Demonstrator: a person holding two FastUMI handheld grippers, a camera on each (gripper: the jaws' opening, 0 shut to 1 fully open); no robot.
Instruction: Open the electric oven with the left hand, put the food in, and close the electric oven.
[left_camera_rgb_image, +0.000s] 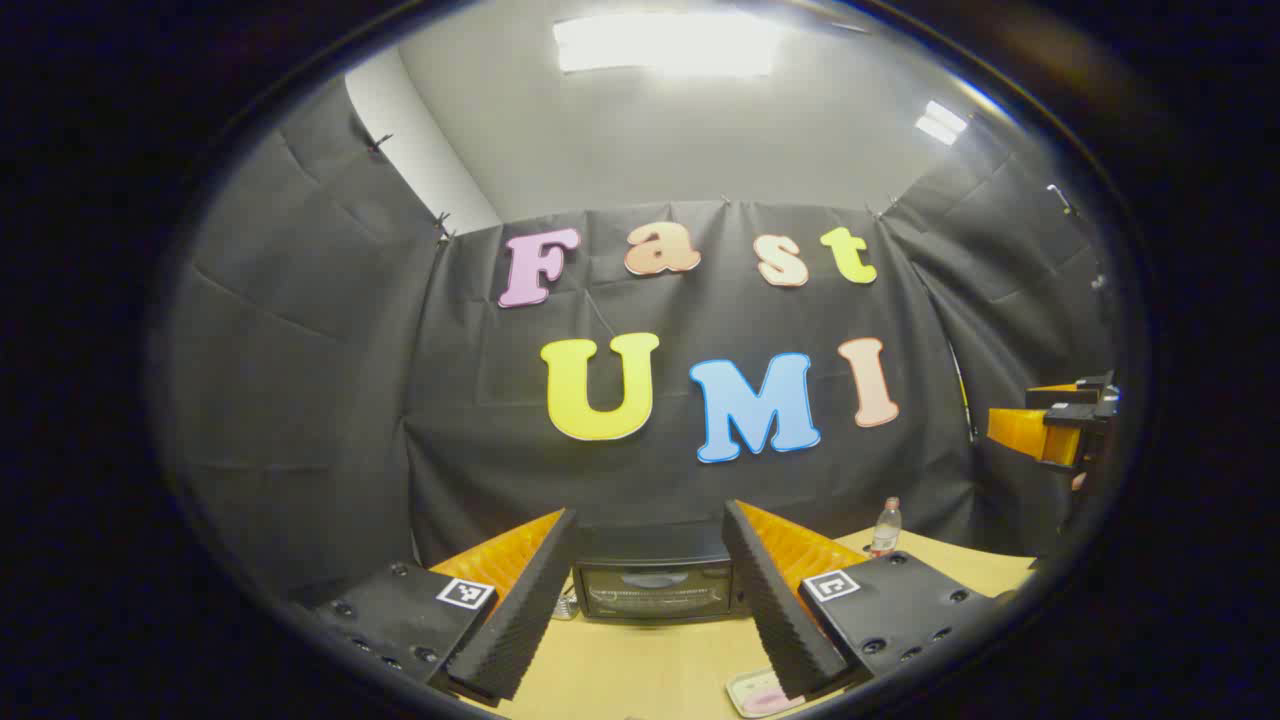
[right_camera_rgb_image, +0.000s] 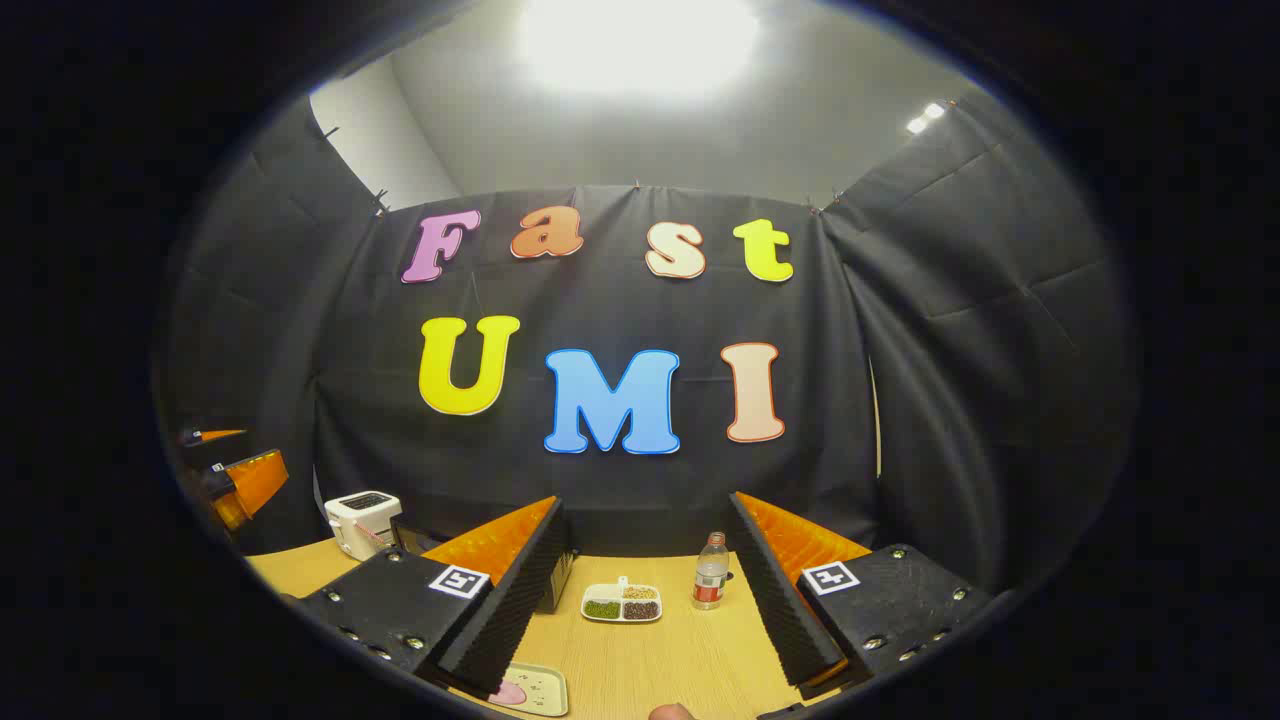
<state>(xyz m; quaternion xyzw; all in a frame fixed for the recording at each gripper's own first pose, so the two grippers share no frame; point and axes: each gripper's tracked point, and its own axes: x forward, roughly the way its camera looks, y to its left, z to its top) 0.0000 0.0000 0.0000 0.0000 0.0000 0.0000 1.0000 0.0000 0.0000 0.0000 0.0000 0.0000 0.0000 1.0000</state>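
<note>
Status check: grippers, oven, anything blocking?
Left gripper open, holding nothing, lined up on the oven. Right gripper open, holding nothing. Oven door shut, food tray on the table. Nothing between left gripper and oven.

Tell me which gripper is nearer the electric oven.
Left. The left gripper faces the electric oven head-on, framing it between its fingers; the right gripper points at the table beside it.

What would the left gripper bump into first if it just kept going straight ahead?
Probably the electric oven. It sits on the table right between the open jaws of the left gripper, with its door shut and bare tabletop before it. Depth is hard to judge, so this is a best guess.
</note>
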